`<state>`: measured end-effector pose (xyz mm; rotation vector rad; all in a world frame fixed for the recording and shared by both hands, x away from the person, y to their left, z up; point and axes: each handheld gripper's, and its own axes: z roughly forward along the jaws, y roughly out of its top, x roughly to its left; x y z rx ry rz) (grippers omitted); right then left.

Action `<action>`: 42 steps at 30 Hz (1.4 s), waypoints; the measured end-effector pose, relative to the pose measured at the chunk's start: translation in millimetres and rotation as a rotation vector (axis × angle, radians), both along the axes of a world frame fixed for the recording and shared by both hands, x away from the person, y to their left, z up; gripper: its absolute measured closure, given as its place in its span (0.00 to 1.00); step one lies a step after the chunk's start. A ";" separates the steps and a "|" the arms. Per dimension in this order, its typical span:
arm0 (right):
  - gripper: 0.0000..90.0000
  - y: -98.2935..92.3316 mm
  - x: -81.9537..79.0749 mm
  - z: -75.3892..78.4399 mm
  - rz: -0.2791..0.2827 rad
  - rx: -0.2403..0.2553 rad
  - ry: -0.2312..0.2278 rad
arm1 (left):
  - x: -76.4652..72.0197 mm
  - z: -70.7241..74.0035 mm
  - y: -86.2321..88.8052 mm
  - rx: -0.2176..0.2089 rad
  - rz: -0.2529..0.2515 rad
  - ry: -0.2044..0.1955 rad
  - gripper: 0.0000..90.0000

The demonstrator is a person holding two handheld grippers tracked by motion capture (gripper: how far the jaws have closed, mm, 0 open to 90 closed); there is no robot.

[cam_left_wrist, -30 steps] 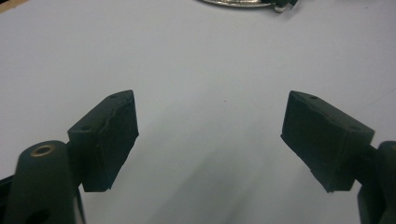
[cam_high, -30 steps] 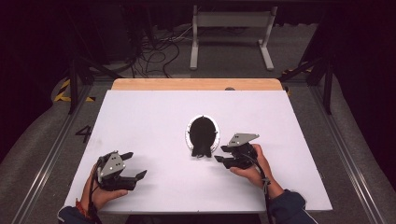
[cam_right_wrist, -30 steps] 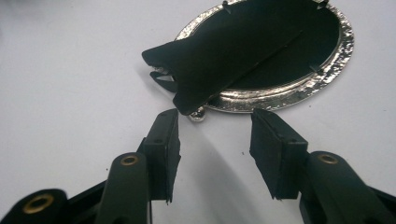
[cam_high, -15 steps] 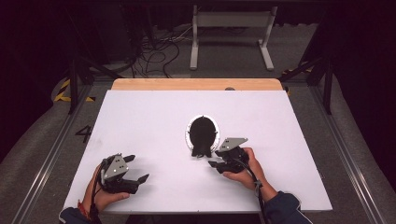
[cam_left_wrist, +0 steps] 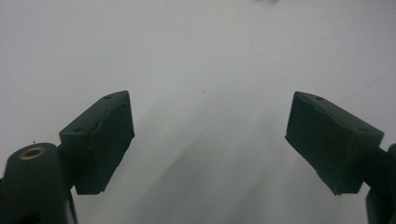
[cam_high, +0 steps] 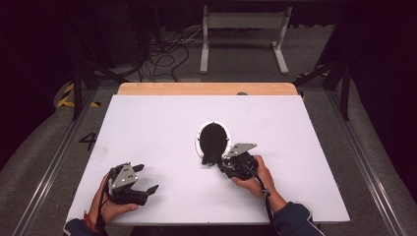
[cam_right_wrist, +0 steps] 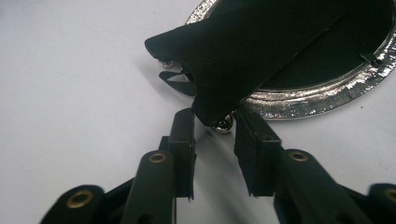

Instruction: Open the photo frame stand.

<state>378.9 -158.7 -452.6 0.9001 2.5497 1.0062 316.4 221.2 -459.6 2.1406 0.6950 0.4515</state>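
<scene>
Lying near the middle of the white desk (cam_high: 147, 128) was an oval silver-rimmed picture frame (cam_high: 214, 140), face down, its black backing uppermost and its black fabric-covered stand flap (cam_right_wrist: 243, 51) jutting out over the near edge of the rim. In the right gripper view the ornate metal rim (cam_right_wrist: 322, 100) curved behind the flap, and the flap's pointed tip hung just above a small shiny metal knob (cam_right_wrist: 223, 124).

The right hand-held gripper (cam_high: 222, 162) sat at the frame's near edge, held by the person's right hand (cam_high: 255, 176), with a dark blue sleeve (cam_high: 294, 221) showing at the bottom of the high view. Its jaws had just been closing and stood narrowly apart, one on each side of the flap's tip and the knob. Its pads (cam_right_wrist: 184, 140) were close beside the tip, yet a thin gap showed on both sides, so nothing was pinched.

The left hand-held gripper (cam_high: 147, 179) rested low over bare desk near the front left corner, well apart from the frame, gripped by the left hand (cam_high: 110, 204). Its jaws were spread wide, with plain white surface between the two black pads (cam_left_wrist: 105, 140).
</scene>
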 end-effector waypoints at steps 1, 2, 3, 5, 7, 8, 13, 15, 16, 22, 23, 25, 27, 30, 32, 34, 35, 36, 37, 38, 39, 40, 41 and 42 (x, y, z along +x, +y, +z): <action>0.78 -0.2 0.4 0.0 0.002 0.006 0.001 | 0.2 0.3 0.7 -0.003 -0.001 -0.003 0.17; 0.78 -0.4 0.7 -0.2 0.002 0.012 0.005 | 0.3 0.5 1.3 -0.005 0.002 -0.003 0.17; 0.78 -0.8 1.0 -0.3 0.001 0.019 0.008 | 0.3 0.5 1.3 -0.005 0.002 -0.003 0.17; 0.78 -1.8 1.7 -0.3 0.004 0.032 0.014 | 1.2 0.1 1.8 -0.010 0.003 0.003 0.17; 0.77 -7.0 4.7 0.7 0.010 0.099 0.036 | 1.9 -1.0 1.0 -0.007 0.001 0.006 0.17; 0.77 -7.0 4.7 0.7 0.010 0.099 0.036 | 1.7 -1.2 0.7 -0.004 0.002 0.008 0.17; 0.62 -10.8 13.3 -1.6 0.004 0.214 0.117 | 2.8 -2.6 -1.4 -0.007 -0.002 0.019 0.17; 0.60 -14.5 21.0 -6.0 -0.001 0.285 0.188 | 3.0 -3.0 -2.6 0.001 0.000 0.022 0.17; 0.59 -16.7 24.5 -8.0 -0.005 0.321 0.217 | 3.1 -3.3 -3.3 0.004 0.000 0.024 0.17; 0.57 -26.3 34.5 -8.2 -0.038 0.479 0.278 | 5.9 -4.0 -5.8 0.015 0.015 0.031 0.18; 0.56 -26.1 36.5 -8.5 -0.048 0.502 0.294 | 7.3 -3.6 -7.8 0.026 0.017 0.023 0.18; 0.54 -24.2 43.0 -10.4 -0.066 0.542 0.319 | 11.8 -1.8 -12.7 0.044 0.009 0.004 0.18; 0.54 -24.0 45.3 -11.2 -0.073 0.567 0.340 | 13.4 -0.9 -14.3 0.046 0.005 0.000 0.18; 0.52 -23.9 52.9 -13.9 -0.116 0.611 0.401 | 19.5 0.2 -19.6 0.043 -0.011 0.002 0.18; 0.51 -23.4 57.1 -15.5 -0.134 0.645 0.427 | 23.4 0.8 -23.8 0.058 -0.024 -0.001 0.18; 0.51 -21.4 61.2 -16.8 -0.151 0.668 0.446 | 28.7 2.1 -28.1 0.056 -0.036 0.001 0.18; 0.51 -19.6 63.5 -17.4 -0.158 0.679 0.453 | 31.5 2.9 -29.7 0.053 -0.041 0.002 0.19; 0.51 -18.0 65.0 -18.1 -0.165 0.688 0.456 | 34.6 3.9 -30.9 0.046 -0.044 0.005 0.18; 0.51 -16.7 66.0 -18.1 -0.166 0.688 0.463 | 38.9 5.3 -31.3 0.022 -0.052 0.022 0.19; 0.51 -15.4 67.2 -18.2 -0.170 0.691 0.464 | 44.6 7.0 -30.0 -0.008 -0.067 0.053 0.21; 0.51 -15.1 68.1 -18.5 -0.168 0.691 0.466 | 48.1 7.9 -29.2 -0.023 -0.070 0.068 0.21; 0.51 -14.9 68.6 -18.3 -0.165 0.687 0.466 | 54.0 9.4 -27.8 -0.044 -0.062 0.081 0.21; 0.53 -14.9 69.2 -17.8 -0.159 0.677 0.466 | 57.6 10.3 -26.7 -0.056 -0.058 0.088 0.21; 0.53 -14.9 69.2 -17.8 -0.159 0.677 0.466 | 57.6 10.3 -26.7 -0.056 -0.058 0.088 0.21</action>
